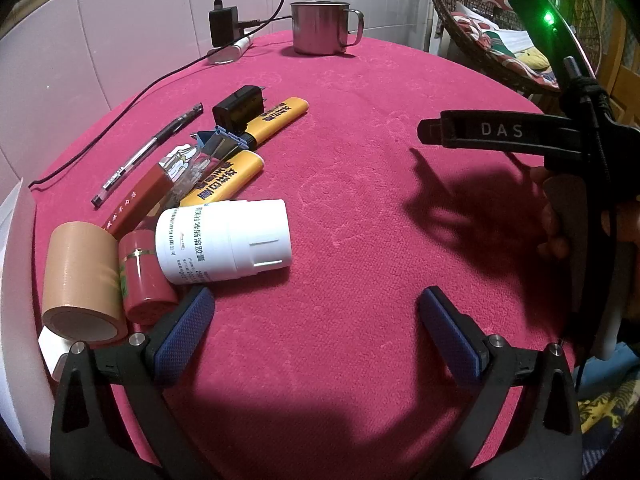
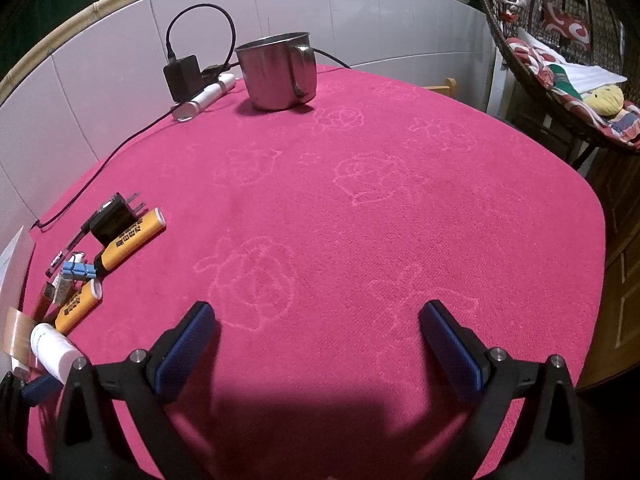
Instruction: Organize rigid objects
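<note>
the letters "das" stand in pale print on the black right gripper (image 1: 500,130). the white bottle (image 1: 224,240) has rows of chinese writing, too small to read. the two yellow tubes (image 1: 276,120) have big black chinese letters. the red box (image 1: 136,200) has tiny gold marks.

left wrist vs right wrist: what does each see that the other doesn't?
Only left wrist: the right gripper from the side, the red canister, the black pen.
Only right wrist: the wooden stool behind the table.
Both: steel mug, white bottle, tape roll, yellow tubes, pink cloth.
</note>
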{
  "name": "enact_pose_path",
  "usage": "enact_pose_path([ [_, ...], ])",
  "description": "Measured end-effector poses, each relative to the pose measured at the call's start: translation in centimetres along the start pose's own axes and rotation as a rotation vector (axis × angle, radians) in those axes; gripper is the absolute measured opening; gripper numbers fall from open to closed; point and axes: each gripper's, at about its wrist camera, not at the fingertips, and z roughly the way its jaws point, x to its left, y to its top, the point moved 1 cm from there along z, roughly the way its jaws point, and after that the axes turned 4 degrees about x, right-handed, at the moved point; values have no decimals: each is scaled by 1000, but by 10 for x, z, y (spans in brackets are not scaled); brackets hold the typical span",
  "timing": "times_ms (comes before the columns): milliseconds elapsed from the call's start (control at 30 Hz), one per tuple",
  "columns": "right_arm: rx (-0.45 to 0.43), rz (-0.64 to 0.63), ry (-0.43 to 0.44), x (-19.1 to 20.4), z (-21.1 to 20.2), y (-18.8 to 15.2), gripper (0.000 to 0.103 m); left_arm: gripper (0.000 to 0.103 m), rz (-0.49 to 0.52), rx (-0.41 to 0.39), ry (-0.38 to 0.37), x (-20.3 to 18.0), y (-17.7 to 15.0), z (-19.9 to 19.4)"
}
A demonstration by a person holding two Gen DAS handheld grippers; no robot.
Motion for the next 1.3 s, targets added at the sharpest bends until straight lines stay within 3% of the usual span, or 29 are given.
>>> enact_pose_path([
  [1300,-4,12,19,-2,-2,1,103,103,1,0,1,0,0,0],
])
